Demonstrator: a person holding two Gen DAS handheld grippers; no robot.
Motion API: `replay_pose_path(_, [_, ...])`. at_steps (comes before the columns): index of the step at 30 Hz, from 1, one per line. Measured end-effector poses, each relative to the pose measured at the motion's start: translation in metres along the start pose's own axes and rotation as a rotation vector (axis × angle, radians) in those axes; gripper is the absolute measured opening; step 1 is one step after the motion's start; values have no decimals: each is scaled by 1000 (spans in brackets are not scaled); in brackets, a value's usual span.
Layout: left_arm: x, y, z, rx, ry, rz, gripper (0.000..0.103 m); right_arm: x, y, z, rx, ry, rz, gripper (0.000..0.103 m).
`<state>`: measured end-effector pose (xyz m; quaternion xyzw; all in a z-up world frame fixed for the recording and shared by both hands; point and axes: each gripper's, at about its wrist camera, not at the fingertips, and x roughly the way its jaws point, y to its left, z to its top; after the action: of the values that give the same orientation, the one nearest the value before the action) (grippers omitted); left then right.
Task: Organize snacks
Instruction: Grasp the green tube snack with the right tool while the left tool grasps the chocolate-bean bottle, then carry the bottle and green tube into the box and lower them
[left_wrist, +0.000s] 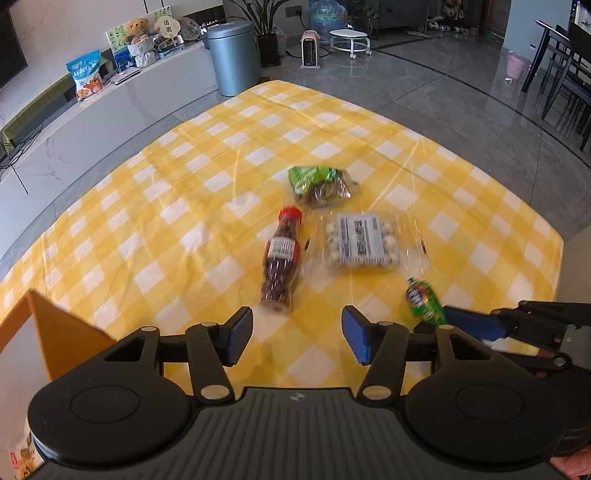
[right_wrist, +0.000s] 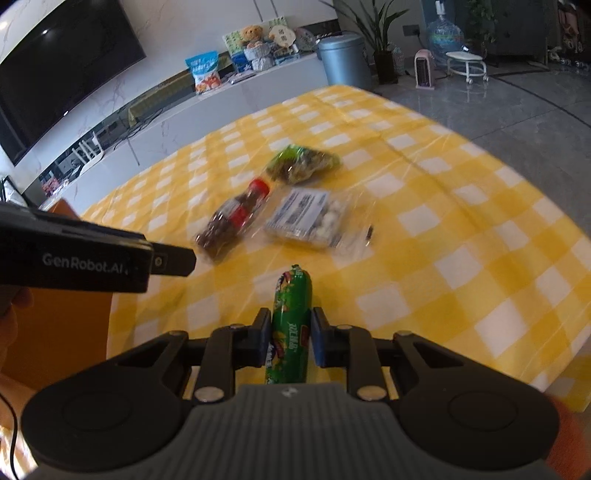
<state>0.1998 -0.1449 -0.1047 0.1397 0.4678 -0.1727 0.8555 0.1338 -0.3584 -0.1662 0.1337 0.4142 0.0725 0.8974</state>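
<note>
Gripping a green sausage stick (right_wrist: 289, 325) between its blue pads, the right gripper (right_wrist: 288, 334) holds it lengthwise just above the yellow checked tablecloth (right_wrist: 461, 229). To its left, the left gripper (left_wrist: 297, 334) hangs with jaws apart and nothing between them, an orange box (left_wrist: 70, 332) beside it. Farther out lie a red-capped bottle (left_wrist: 280, 258), a clear pack of white balls (left_wrist: 362, 240) and a green snack bag (left_wrist: 319, 184), close together.

Yellow-white checked tablecloth (left_wrist: 184, 206), green sausage (right_wrist: 291, 317)
</note>
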Motion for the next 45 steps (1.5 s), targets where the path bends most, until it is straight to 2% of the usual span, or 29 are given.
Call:
replay_pose_path(5, [24, -5, 18, 78, 29, 41, 65, -1, -18, 22, 23, -42, -31, 21])
replay_pose_path(8, [45, -2, 24, 99, 59, 60, 61, -1, -24, 32, 21, -58, -33, 21])
replay_pose_path(14, [71, 5, 24, 91, 106, 56, 51, 3, -22, 40, 6, -51, -5, 21])
replay_pose_path(17, [74, 5, 25, 81, 92, 50, 47, 6, -20, 40, 7, -45, 3, 21])
replay_pose_path(21, [75, 6, 28, 63, 92, 38, 34, 8, -20, 39, 12, -38, 3, 21])
replay_pose_path(26, [72, 8, 24, 34, 87, 39, 34, 8, -18, 37, 8, -34, -3, 21])
replay_pose_path(34, [38, 8, 15, -26, 37, 12, 34, 4, -12, 38, -4, -34, 0, 21])
replay_pose_path(41, [-22, 16, -2, -152, -79, -43, 34, -15, 0, 39, -20, -57, 23, 21])
replay_pose_path(45, [-60, 26, -17, -220, -149, -43, 34, -32, 17, 41, -48, -85, 56, 21])
